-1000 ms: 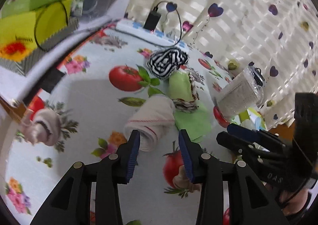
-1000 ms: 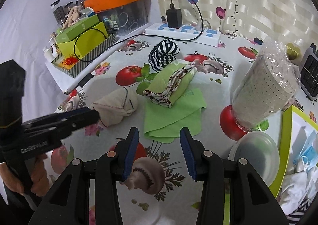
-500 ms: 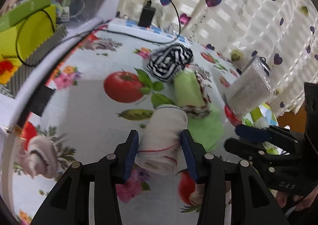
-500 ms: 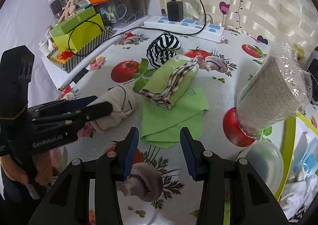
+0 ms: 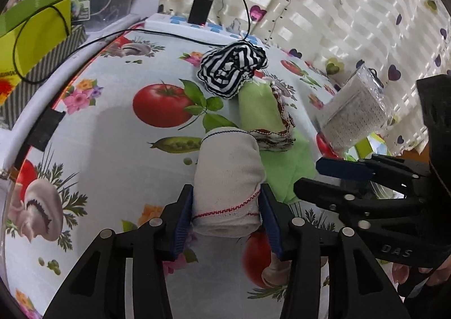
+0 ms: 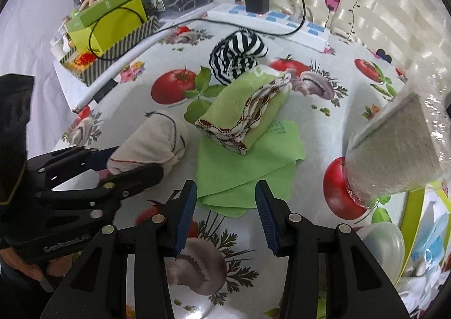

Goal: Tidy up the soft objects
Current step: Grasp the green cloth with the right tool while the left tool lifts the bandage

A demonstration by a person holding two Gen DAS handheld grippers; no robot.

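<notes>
A white rolled cloth (image 5: 228, 175) with red and blue stitching lies on the fruit-print tablecloth (image 5: 112, 149). My left gripper (image 5: 227, 217) straddles its near end; its jaws are closing and both blue pads touch the roll's sides. The right wrist view shows the same roll (image 6: 149, 144) between the left gripper's (image 6: 124, 166) fingers. My right gripper (image 6: 222, 206) stands open just above the near edge of a flat green cloth (image 6: 248, 172), with nothing between its pads. On that cloth rests a green roll with patterned trim (image 6: 242, 113). Behind it lies a black-and-white striped bundle (image 6: 239, 54).
A plastic-wrapped paper roll (image 6: 394, 155) stands at the right, beside a yellow-green tray (image 6: 411, 223) and a white lid (image 6: 380, 240). At the back lies a power strip (image 6: 270, 20) with a charger and cable. Green boxes (image 6: 110, 28) sit back left, off the table.
My left gripper moved forward and down until the white roll came between its jaws. My right gripper drew closer to the flat green cloth and stayed open.
</notes>
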